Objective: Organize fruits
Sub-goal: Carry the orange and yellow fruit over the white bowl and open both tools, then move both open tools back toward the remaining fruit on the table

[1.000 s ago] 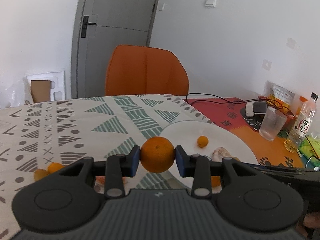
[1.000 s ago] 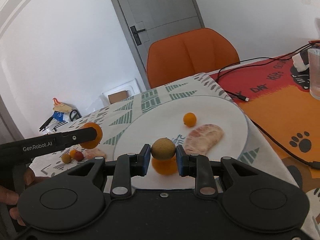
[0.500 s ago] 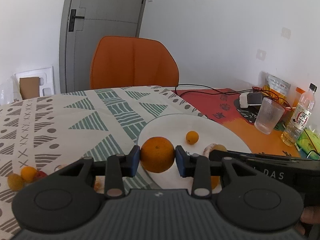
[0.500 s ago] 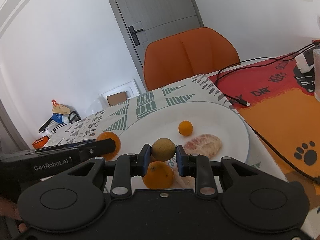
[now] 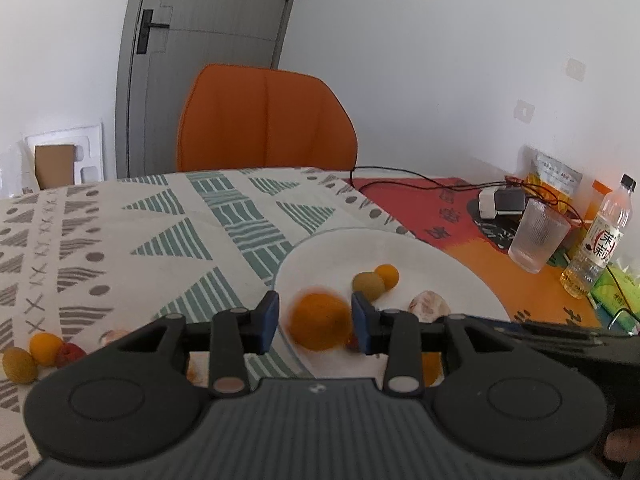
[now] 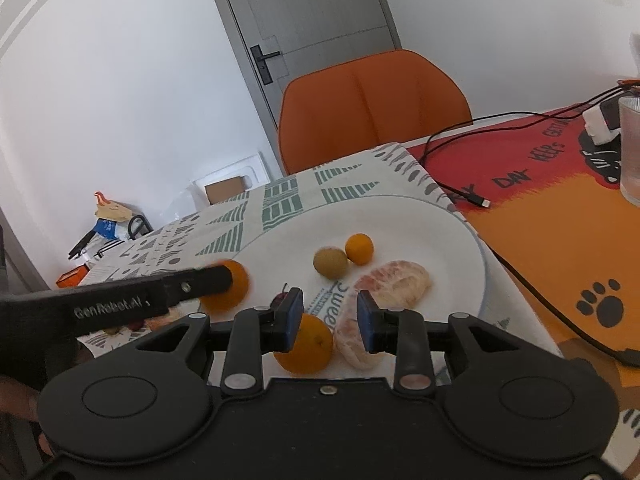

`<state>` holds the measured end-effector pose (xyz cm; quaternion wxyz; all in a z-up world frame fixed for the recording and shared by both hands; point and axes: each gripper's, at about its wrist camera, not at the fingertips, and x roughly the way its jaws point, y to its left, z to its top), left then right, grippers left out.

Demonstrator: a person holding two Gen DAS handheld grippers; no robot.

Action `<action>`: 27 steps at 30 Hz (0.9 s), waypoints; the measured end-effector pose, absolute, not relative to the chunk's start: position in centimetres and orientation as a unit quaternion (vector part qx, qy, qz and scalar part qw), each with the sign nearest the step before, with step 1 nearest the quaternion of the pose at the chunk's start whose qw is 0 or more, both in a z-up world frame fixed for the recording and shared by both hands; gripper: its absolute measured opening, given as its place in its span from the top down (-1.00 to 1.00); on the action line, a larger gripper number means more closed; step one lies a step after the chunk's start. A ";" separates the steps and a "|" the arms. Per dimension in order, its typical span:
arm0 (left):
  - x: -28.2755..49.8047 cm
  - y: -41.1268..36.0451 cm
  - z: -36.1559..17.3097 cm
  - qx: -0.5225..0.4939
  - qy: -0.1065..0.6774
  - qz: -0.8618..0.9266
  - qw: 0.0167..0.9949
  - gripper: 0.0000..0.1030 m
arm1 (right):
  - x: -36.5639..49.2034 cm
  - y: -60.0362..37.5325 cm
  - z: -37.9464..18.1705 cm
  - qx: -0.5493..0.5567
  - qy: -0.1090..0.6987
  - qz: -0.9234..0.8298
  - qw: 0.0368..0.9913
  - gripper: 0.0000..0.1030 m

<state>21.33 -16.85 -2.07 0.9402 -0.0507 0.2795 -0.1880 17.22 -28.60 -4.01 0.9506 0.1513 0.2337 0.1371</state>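
Left claw (image 5: 314,322) is opening its jaws over the near edge of the white plate (image 5: 440,256); a blurred orange (image 5: 320,322) sits between the blue pads, and gaps show on both sides, so the pads do not press it. Right claw (image 6: 329,320) is also opening, and nothing is between its pads; beyond them, on the plate (image 6: 448,240), lie a second orange (image 6: 305,344) and a peeled citrus piece (image 6: 352,342), just beside each other. Farther on the plate a brownish-green round fruit (image 6: 330,263) touches a small orange fruit (image 6: 359,249), with a bigger peeled segment (image 6: 396,282) near them. In the left wrist view, three small fruits (image 5: 38,354) lie together on the patterned cloth of the worktop (image 5: 120,240), well apart from the plate. A ribbed glass (image 5: 538,236) and a bottle (image 5: 596,240) stand at the far right side, near an orange chair (image 5: 266,120)
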 end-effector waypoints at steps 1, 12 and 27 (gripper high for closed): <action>21.3 -16.7 -2.0 -0.051 0.279 -0.187 0.941 0.22 | 17.1 -28.6 -4.0 0.151 0.235 0.136 0.951 0.39; 20.2 -14.0 -0.9 -0.051 0.270 -0.152 0.949 -0.08 | 16.7 -27.8 -4.0 0.155 0.237 0.145 0.948 0.39; 17.8 -9.3 0.1 -0.056 0.252 -0.075 0.963 -0.77 | 15.4 -25.8 -3.1 0.142 0.215 0.155 0.954 -0.60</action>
